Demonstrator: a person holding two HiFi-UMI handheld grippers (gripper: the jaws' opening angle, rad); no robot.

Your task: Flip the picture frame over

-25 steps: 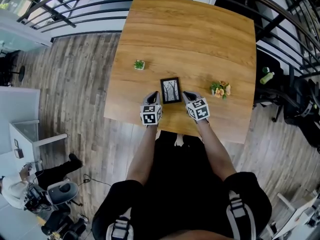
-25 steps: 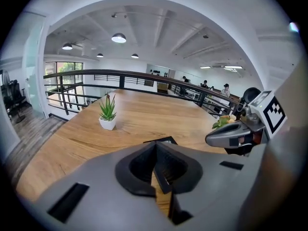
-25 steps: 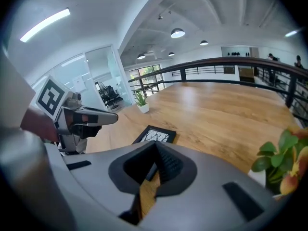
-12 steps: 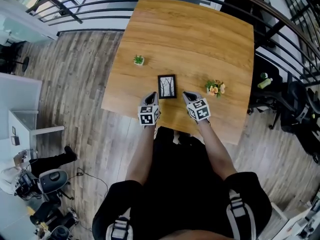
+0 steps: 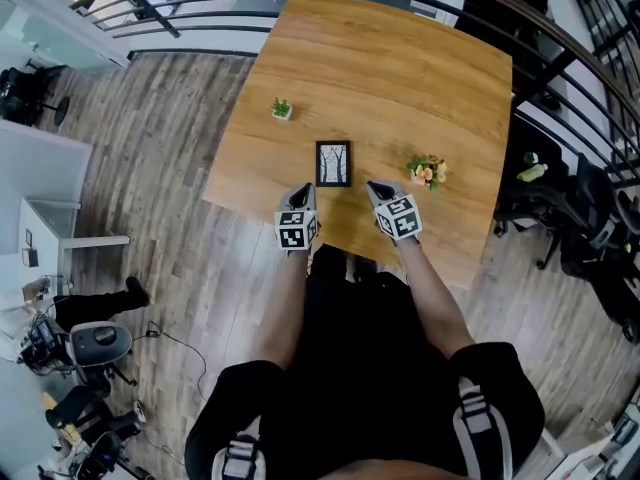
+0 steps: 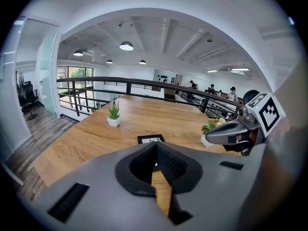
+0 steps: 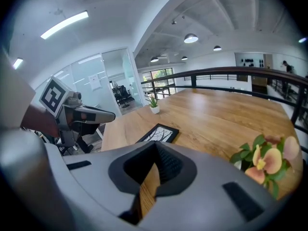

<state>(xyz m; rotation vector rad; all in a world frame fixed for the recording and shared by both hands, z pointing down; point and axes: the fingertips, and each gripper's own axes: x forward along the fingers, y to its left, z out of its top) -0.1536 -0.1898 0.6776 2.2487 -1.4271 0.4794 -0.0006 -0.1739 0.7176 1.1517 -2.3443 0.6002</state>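
Backward we had drawn the left gripper (image 5: 308,191) and the right gripper (image 5: 373,187), each clenched shut on nothing, so the picture frame (image 5: 333,163) lay flat, picture side up, on the table (image 5: 400,78) just beyond them, held by neither.

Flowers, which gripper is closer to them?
Right. The right gripper is just left of the flowers; the left gripper is farther left, past the frame.

My right gripper (image 7: 155,147) has its jaws together, nothing between them. Just ahead, the frame (image 7: 157,133) lies flat near the desk's (image 7: 216,112) near edge, picture up. A plant (image 7: 153,105) stands by the left edge, flowers (image 7: 265,161) at my right. My left gripper (image 7: 84,114) hangs apart from the frame.
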